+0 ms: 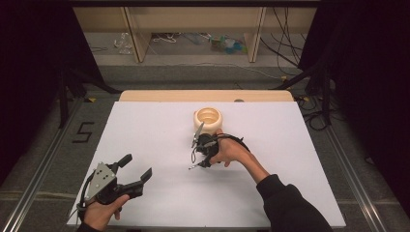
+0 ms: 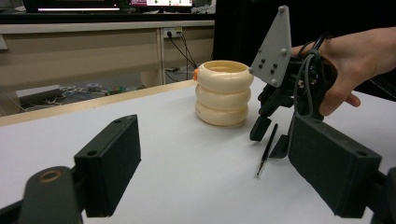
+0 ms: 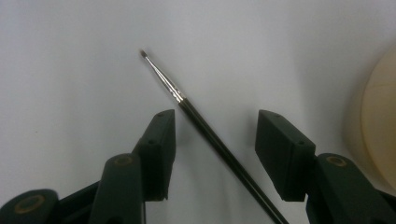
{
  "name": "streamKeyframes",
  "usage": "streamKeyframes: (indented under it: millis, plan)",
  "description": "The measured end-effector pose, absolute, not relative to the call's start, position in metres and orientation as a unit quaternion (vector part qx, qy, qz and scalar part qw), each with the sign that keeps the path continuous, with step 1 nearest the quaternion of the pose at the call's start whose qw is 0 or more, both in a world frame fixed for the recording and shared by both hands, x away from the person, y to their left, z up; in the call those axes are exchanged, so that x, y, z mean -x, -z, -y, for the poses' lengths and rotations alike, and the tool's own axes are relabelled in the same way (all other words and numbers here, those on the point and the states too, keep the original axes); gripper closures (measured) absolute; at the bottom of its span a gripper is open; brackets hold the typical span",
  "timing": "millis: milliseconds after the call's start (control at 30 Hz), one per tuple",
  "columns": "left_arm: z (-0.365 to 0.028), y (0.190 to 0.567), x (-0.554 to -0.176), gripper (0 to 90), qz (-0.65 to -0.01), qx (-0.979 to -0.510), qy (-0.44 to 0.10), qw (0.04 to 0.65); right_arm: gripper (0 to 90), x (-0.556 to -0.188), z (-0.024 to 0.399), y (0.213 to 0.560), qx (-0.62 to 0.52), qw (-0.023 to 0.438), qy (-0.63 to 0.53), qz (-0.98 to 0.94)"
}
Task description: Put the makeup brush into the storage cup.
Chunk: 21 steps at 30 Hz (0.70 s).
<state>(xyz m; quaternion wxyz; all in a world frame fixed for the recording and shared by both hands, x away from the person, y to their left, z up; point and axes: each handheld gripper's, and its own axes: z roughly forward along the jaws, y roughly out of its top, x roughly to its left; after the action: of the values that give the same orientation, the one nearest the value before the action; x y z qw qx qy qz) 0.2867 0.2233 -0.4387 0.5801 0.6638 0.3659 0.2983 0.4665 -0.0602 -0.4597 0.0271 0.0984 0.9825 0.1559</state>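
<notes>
A thin black paintbrush [image 3: 210, 133] with a silver ferrule lies flat on the white table [image 1: 145, 135], its bristle tip pointing away from the right gripper's camera. My right gripper [image 3: 215, 121] points down over it with one jaw on each side; neither pad touches the handle. In the high view this gripper [image 1: 199, 162] is just in front of a cream ringed pot [image 1: 209, 118], and the brush [image 1: 193, 166] shows beneath it. My left gripper [image 1: 135, 169] rests open and empty near the front left of the table.
The cream pot [image 2: 222, 93] stands upright, close beside the right gripper [image 2: 270, 140] and the brush [image 2: 267, 149]. Beyond the far table edge are wooden furniture legs, cables and clutter on the floor. Dark curtains hang on both sides.
</notes>
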Motion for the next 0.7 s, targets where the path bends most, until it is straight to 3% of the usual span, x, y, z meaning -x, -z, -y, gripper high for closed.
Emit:
streamKeyframes:
  millis: [700]
  plan:
    - [-0.2238,0.4388,-0.2865,16.9,-0.366,-0.662,-0.296,0.583,66.0,-0.4682,0.0573,0.4596,-0.106,0.021,-0.137,-0.985]
